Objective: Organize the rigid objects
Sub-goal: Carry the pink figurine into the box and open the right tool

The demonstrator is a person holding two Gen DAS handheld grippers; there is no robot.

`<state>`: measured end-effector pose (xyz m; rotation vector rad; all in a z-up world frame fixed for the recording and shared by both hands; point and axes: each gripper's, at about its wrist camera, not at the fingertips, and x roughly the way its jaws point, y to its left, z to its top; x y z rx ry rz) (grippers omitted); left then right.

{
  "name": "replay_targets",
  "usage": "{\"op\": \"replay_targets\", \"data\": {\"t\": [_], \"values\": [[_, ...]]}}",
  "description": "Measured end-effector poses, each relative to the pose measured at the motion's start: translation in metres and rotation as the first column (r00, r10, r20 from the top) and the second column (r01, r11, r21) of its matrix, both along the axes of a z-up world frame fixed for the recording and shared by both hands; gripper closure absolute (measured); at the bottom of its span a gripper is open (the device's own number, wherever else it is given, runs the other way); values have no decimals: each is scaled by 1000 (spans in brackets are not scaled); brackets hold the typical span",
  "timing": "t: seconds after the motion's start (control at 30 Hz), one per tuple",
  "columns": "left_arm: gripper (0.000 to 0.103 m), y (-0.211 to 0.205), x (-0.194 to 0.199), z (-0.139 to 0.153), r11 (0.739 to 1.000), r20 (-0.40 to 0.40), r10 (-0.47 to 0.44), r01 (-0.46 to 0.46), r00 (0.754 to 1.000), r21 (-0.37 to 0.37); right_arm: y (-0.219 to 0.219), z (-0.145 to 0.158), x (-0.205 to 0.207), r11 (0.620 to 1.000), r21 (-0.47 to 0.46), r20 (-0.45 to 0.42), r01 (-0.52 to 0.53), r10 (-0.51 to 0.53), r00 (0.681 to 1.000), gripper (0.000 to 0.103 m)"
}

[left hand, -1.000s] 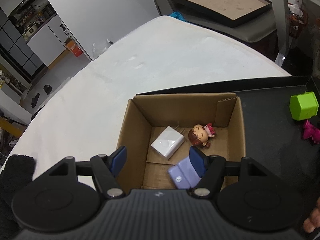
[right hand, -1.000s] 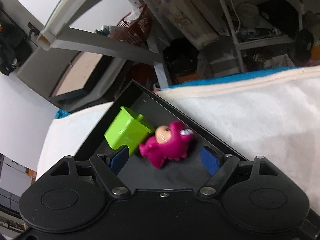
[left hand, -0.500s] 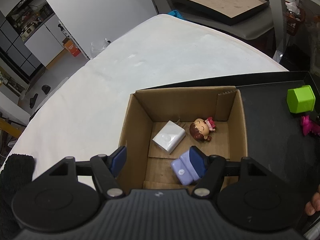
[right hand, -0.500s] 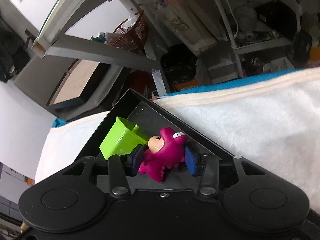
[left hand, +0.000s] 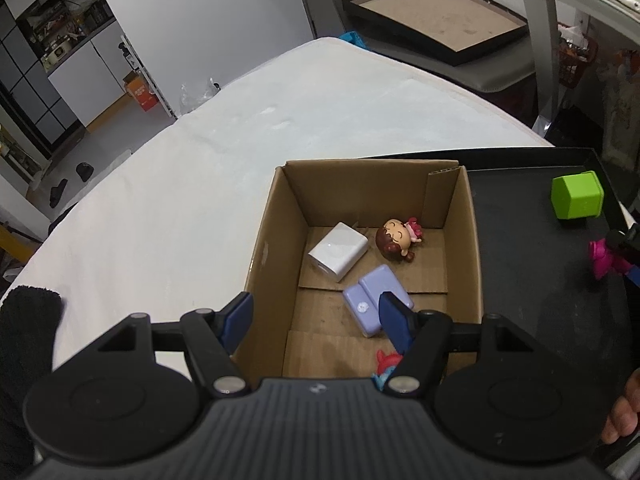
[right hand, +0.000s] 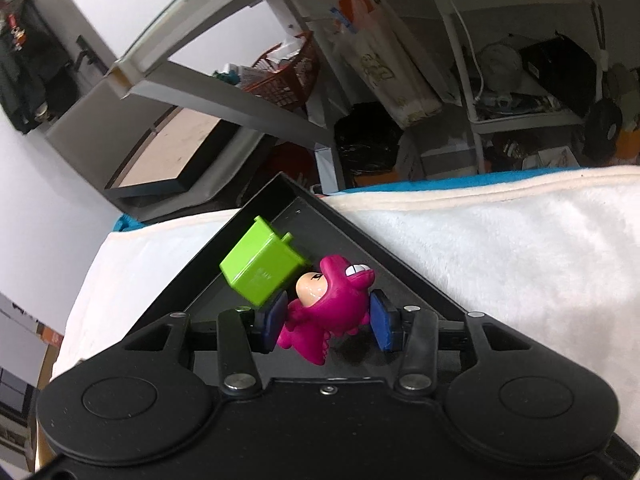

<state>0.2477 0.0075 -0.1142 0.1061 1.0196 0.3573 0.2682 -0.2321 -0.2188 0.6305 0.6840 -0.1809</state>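
One magenta figure (right hand: 332, 312), pinched between the right gripper (right hand: 330, 322) pads over the black tray (right hand: 360, 240), close to its far corner. One green cube (right hand: 260, 268) just beside it, tilted, touching on the left. Tray rim near on both sides there, bare tray floor toward the carton. One carton (left hand: 474, 248) at the tray's left edge, top open: inside, one white charger (left hand: 338, 252), one doll (left hand: 396, 238), one lilac case (left hand: 376, 304), plus a red-and-blue piece (left hand: 386, 364) half hidden. Bare cardboard along the carton's left wall. Left gripper (left hand: 316, 320) above the near wall, jaws spread, holding nothing. Wide white cloth (left hand: 180, 200) left of the carton.
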Motion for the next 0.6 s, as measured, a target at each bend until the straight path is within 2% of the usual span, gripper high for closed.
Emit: {"op": "replay_targets", "data": {"t": [0.6], "values": [[35, 19, -26, 31, 1000, 76, 19, -17, 997, -17, 16, 46, -34, 990, -57, 53, -130, 133, 990, 59]]}}
